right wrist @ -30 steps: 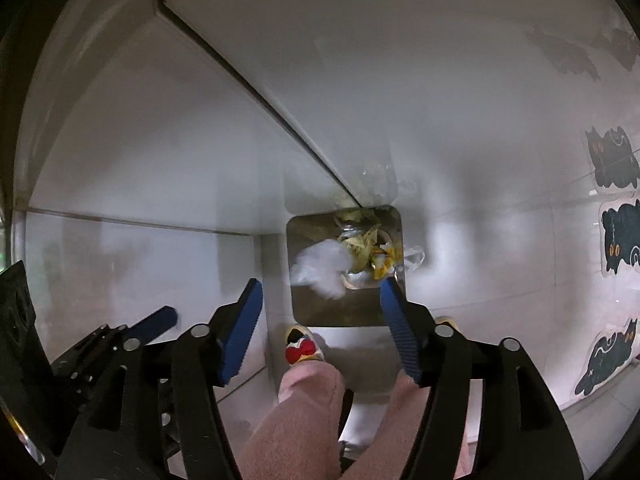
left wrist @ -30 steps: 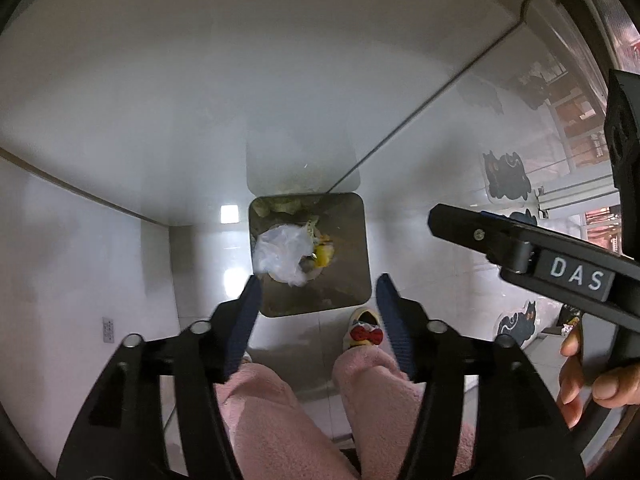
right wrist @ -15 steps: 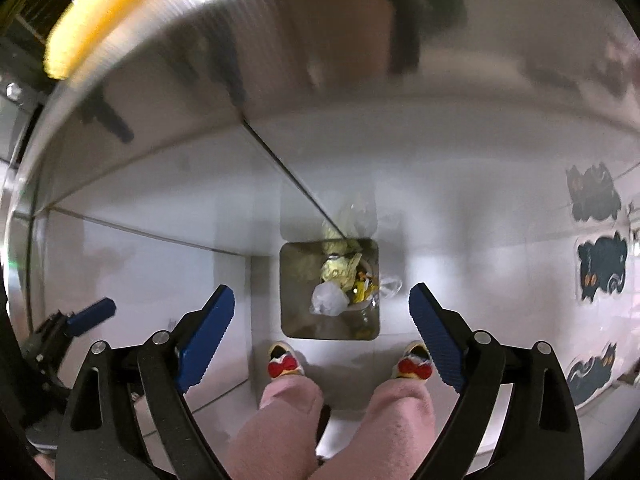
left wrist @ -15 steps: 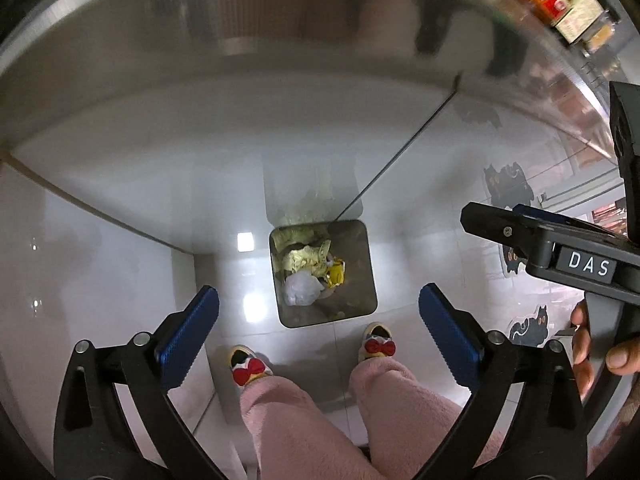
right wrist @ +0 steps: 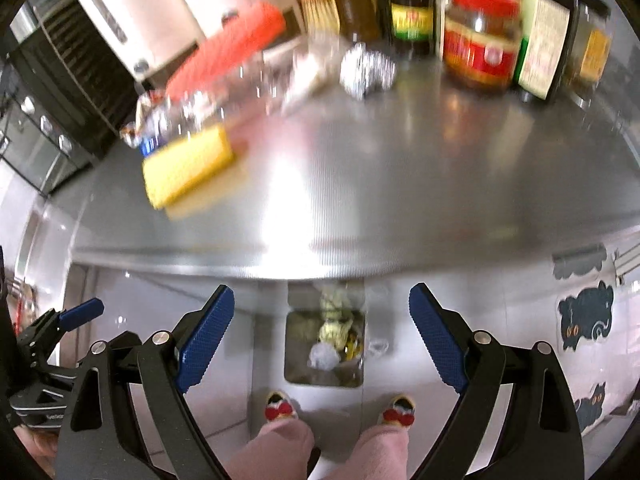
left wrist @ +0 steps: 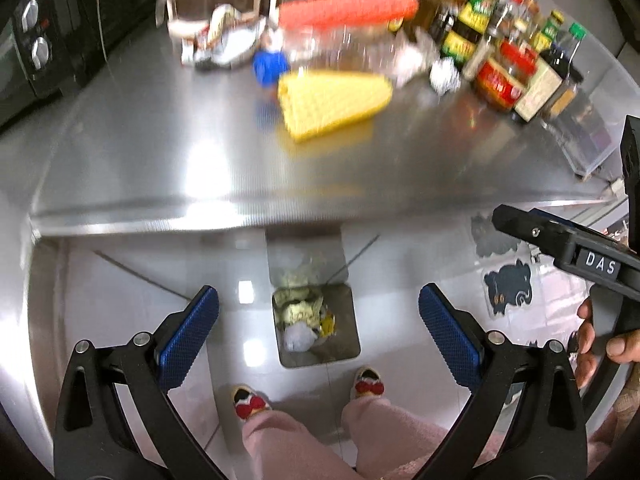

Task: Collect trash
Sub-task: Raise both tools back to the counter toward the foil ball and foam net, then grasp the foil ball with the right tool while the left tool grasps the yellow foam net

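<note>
A steel trash bin stands on the floor below the counter edge, holding crumpled white paper and greenish scraps; it also shows in the right wrist view. My left gripper is open and empty above the bin. My right gripper is open and empty too. On the steel counter lie a foil ball, a clear plastic bottle with a blue cap, and crumpled wrappers. The foil ball also shows in the right wrist view.
A yellow corn-shaped item and a red one lie on the counter. Several sauce jars and bottles stand at the back right. A black oven is at the left. My slippered feet stand by the bin.
Both grippers opened wider and rose from over the bin; the counter top has come into view. The white paper now lies in the bin.
</note>
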